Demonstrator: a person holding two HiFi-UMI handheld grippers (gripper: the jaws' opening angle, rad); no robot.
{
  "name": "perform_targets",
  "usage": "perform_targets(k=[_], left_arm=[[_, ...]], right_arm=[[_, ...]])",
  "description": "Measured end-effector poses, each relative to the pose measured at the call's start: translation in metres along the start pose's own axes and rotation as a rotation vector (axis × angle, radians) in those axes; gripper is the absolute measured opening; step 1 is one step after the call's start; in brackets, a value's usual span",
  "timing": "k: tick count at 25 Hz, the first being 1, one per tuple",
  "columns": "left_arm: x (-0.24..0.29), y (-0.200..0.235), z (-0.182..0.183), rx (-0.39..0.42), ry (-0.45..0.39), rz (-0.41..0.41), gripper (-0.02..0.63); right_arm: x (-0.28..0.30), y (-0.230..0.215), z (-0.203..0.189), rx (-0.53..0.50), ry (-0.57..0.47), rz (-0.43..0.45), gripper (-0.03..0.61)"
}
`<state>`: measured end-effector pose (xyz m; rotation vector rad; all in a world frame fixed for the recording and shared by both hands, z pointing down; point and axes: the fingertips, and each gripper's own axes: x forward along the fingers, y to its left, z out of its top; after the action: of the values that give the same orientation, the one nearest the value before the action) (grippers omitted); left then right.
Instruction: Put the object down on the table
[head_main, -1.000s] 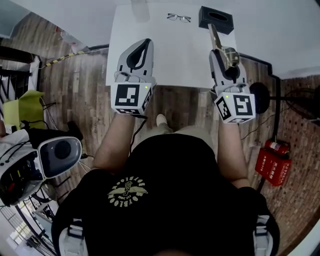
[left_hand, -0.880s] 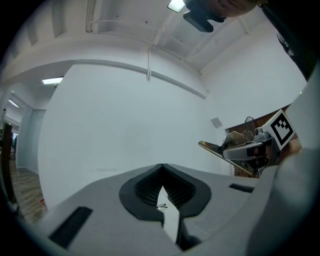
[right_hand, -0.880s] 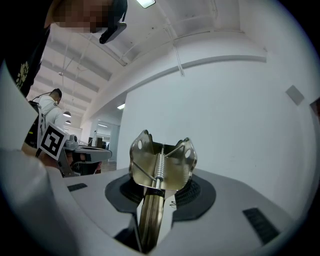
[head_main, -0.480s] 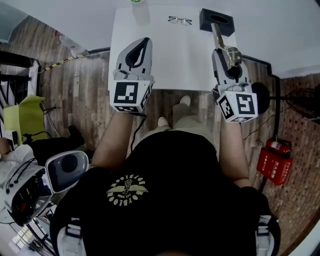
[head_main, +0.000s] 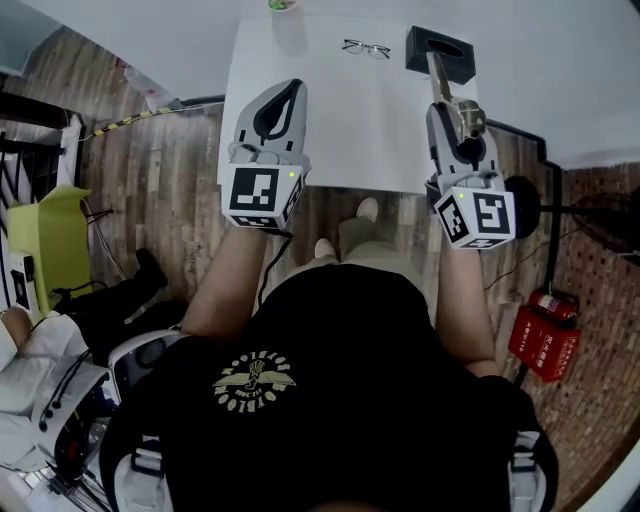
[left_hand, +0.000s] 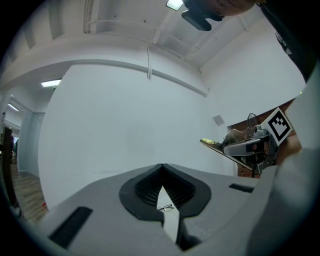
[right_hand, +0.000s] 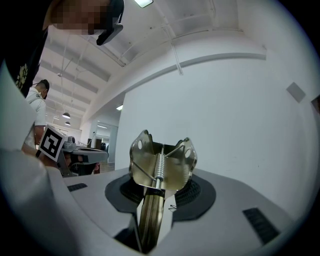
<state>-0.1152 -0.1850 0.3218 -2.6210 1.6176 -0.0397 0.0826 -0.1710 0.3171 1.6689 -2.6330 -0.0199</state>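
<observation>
My right gripper is shut on brass-coloured metal tongs. They stick out forward from its jaws, and their far end hangs over a black box. In the right gripper view the tongs' sprung hinge end stands up between the jaws, clamped by their arms. My left gripper is held level with it at the left above the white table. It is shut, its tips meet and nothing is between them. Both grippers hover over the table's near half.
A pair of glasses lies at the table's far middle, and a green thing sits at the far edge. There is wooden floor all round the table. A red canister stands at the right and a green chair at the left.
Both grippers have drifted slightly forward over the table and the tongs' end has moved further onto the black box. The grip on the tongs is unchanged. The equipment at lower left slid down.
</observation>
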Motion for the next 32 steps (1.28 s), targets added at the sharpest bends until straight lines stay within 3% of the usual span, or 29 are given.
perform_targets(k=[12, 32], left_arm=[[0.015, -0.016, -0.012, -0.022, 0.026, -0.008, 0.006], [0.112, -0.005, -0.035, -0.047, 0.064, 0.016, 0.006]], right_arm=[[-0.001, -0.016, -0.006, 0.008, 0.024, 0.009, 0.127], [0.079, -0.074, -0.025, 0.031, 0.053, 0.070, 0.127]])
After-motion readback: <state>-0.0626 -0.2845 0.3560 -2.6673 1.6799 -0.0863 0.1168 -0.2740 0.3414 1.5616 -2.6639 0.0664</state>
